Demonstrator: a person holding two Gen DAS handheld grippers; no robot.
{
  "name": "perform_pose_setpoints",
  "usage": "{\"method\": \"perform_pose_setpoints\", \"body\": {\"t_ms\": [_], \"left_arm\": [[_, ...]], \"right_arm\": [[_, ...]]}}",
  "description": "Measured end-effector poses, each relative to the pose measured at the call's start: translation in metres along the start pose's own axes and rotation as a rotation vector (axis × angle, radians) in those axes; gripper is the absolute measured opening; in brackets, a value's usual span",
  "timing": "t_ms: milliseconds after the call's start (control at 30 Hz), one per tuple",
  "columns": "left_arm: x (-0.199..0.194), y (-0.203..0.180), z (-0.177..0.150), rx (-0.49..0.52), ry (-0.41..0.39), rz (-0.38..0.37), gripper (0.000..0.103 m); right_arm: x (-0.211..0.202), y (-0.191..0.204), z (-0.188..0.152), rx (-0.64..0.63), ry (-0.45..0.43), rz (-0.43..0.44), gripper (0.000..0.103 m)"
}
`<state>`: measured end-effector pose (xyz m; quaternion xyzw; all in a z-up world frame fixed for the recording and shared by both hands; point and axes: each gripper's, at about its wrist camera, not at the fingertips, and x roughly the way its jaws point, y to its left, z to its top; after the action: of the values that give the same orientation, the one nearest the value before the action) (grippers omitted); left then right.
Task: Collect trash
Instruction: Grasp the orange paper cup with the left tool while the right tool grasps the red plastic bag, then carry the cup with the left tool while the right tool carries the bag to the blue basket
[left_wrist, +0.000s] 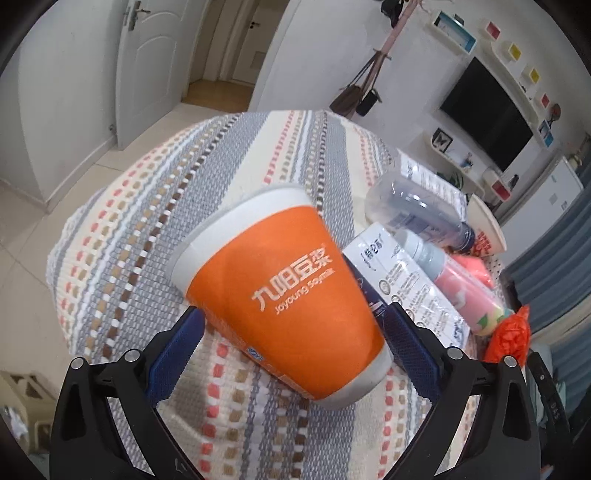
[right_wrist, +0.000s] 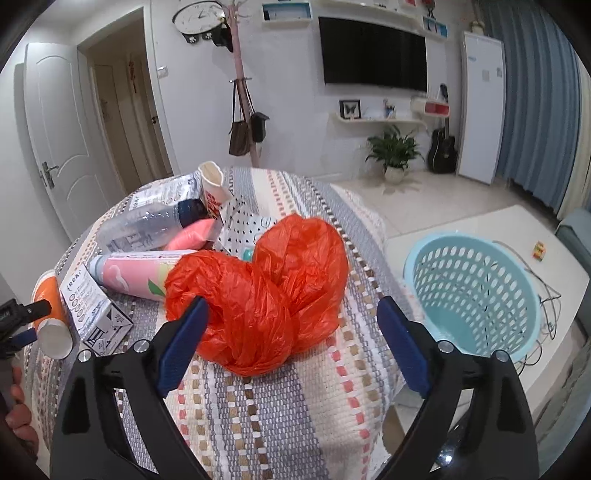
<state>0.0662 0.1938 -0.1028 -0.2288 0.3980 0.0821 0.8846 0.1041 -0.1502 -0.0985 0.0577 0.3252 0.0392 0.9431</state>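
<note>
Your left gripper: jaws apart around the orange cup, frame centre | Your right gripper: jaws apart around the red bag, centre | basket: right, beside the table.

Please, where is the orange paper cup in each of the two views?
Left wrist: orange cup lies centre, between the open left gripper fingers.
Right wrist: orange cup at far left edge.
Shared landmark: pink bottle.
</note>
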Motion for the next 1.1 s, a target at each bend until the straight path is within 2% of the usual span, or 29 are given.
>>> {"method": "perform_pose_setpoints", "body": {"t_ms": [233,300,333,433,500,533,600,733,900,1100], "left_arm": [[0.005,0.001,-0.001,0.007,0.006,-0.027,0.09],[0.003,0.001,-0.001,0.018,0.001,-0.032,0.089],[0.005,-0.001,0.001,0.023,-0.001,-0.035,0.088],[0.003,-0.004,0.002,0.05,-0.017,-0.051,0.077],[0.0,-0.006,0.001,0.067,-0.029,-0.056,0.068],[-0.002,-0.007,0.001,0.076,-0.035,-0.056,0.067],[-0.006,-0.007,-0.001,0.09,-0.047,-0.053,0.065],[-0.027,-0.007,-0.004,0.096,-0.119,-0.087,0.064],[-0.059,-0.027,-0.003,0.171,-0.204,-0.104,0.06],[-0.082,-0.053,-0.002,0.222,-0.244,-0.189,0.059]], "right_arm": [[0.036,0.0,0.005,0.031,0.111,0.077,0.089],[0.043,0.003,0.006,0.028,0.13,0.077,0.086],[0.045,0.005,0.006,0.022,0.138,0.074,0.075],[0.049,0.012,0.004,-0.012,0.153,0.084,0.056],[0.045,0.013,0.0,-0.024,0.143,0.078,0.046],[0.043,0.013,0.0,-0.023,0.137,0.08,0.04],[0.036,0.013,-0.003,-0.023,0.121,0.083,0.036],[0.017,0.009,-0.003,-0.008,0.059,0.074,0.034],[-0.006,0.006,0.009,0.004,-0.006,0.065,0.034],[-0.027,-0.006,0.024,0.018,-0.071,0.045,0.034]]}}
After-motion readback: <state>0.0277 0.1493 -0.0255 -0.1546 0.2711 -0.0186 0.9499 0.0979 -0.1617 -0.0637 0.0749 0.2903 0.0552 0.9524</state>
